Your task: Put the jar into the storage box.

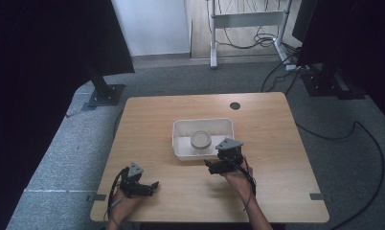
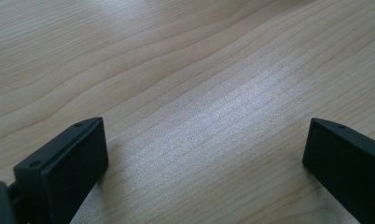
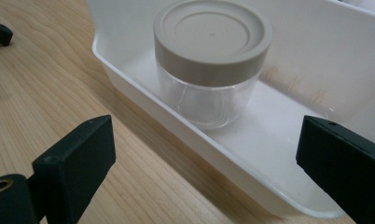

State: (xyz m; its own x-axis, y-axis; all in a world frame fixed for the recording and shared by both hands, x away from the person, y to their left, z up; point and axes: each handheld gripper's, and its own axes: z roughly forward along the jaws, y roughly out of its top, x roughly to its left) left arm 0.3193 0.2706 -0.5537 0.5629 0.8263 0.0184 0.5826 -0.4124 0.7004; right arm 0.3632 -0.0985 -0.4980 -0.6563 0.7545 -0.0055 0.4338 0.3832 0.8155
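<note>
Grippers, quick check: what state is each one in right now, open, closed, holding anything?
Left gripper: open, empty, over bare table.
Right gripper: open, empty, facing the lidded jar in the white tray.

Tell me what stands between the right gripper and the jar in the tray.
The near wall of the white tray lies between the open right gripper and the clear jar with its grey lid. The wall is low, and the jar rises above it, so nothing visible blocks an approach from above.
</note>
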